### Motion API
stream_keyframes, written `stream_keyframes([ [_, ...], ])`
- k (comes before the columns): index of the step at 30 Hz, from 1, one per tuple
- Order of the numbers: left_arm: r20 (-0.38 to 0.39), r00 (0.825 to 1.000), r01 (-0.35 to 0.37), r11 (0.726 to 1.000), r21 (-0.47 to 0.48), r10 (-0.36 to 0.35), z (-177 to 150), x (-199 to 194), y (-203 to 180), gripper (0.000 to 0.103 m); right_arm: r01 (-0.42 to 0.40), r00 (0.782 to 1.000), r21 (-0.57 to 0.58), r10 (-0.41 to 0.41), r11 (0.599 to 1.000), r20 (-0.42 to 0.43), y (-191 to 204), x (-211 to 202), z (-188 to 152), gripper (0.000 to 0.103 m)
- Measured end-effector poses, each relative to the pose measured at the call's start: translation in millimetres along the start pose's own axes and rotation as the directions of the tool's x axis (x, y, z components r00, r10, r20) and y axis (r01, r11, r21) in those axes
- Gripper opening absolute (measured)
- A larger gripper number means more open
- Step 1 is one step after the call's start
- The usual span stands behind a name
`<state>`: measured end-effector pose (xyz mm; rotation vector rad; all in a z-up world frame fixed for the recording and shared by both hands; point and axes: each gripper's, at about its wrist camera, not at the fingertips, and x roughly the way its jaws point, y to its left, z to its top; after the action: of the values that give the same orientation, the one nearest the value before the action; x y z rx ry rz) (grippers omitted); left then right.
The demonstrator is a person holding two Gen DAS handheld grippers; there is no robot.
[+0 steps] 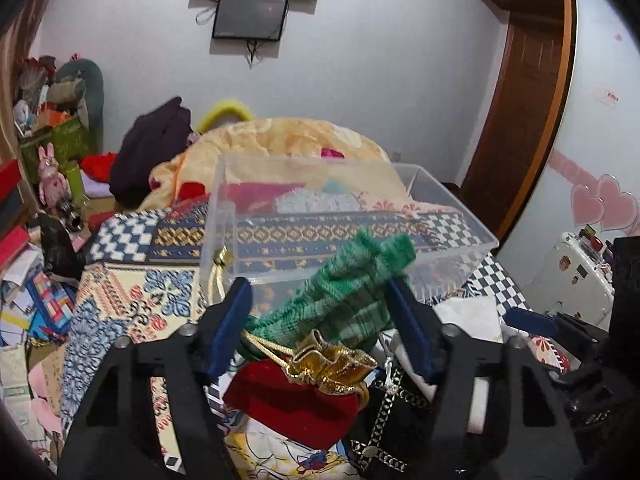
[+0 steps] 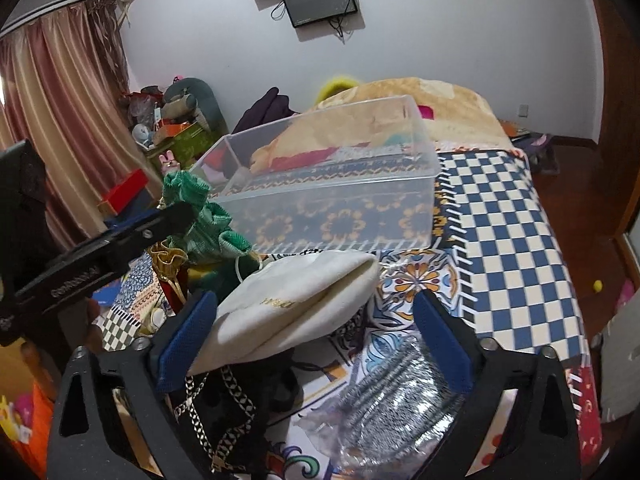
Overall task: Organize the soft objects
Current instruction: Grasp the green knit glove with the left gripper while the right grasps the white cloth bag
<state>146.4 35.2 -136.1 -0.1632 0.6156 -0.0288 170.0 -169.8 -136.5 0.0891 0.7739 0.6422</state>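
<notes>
My left gripper [image 1: 320,320] is wide open around a green knitted cloth [image 1: 352,292], which rises between the blue pads [image 1: 230,324] just in front of a clear plastic box [image 1: 452,216]. Below it lies a red pouch with a gold ruffled top [image 1: 300,396]. In the right wrist view my right gripper [image 2: 316,340] is open above a white soft pouch [image 2: 296,300], with a black item with a chain strap [image 2: 224,408] and a silver glittery bag [image 2: 400,400] beneath. The left gripper's arm [image 2: 104,248] and the green cloth [image 2: 200,216] show at the left, by the box [image 2: 416,180].
Everything lies on a bed with a patterned blue, white and orange cover [image 2: 508,240]. A folded orange blanket [image 1: 288,136] and dark clothes [image 1: 152,148] sit behind the box. Clutter fills the floor at the left [image 1: 24,300]. A white suitcase [image 1: 576,272] stands at the right.
</notes>
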Motion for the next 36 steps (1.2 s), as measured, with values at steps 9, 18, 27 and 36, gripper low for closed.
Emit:
stream_keyframes([
  [9, -0.031, 0.999, 0.038, 0.999, 0.004, -0.038, -6.4, 9.1, 3.2, 0.033, -0.033, 0.998, -0.017, 0.033, 0.999, -0.044, 8.4, 15.0, -5.4, 0.051],
  [18, -0.022, 0.998, 0.060, 0.998, -0.020, -0.061, -6.9, -3.2, 0.2, 0.012, -0.013, 1.000, -0.049, 0.013, 0.999, -0.009, 12.0, 9.7, 0.4, 0.017],
  [27, 0.053, 0.996, 0.072, 0.997, -0.007, -0.072, 5.7, -30.8, -0.6, 0.006, -0.002, 0.996, -0.085, 0.010, 0.996, 0.086, 18.3, -20.6, 12.7, 0.011],
  [36, 0.142, 0.987, 0.081, 0.997, -0.009, -0.079, 28.6, -57.1, 2.4, 0.006, 0.011, 0.982, -0.100, 0.008, 0.995, 0.187, 21.2, -43.9, 29.9, 0.011],
])
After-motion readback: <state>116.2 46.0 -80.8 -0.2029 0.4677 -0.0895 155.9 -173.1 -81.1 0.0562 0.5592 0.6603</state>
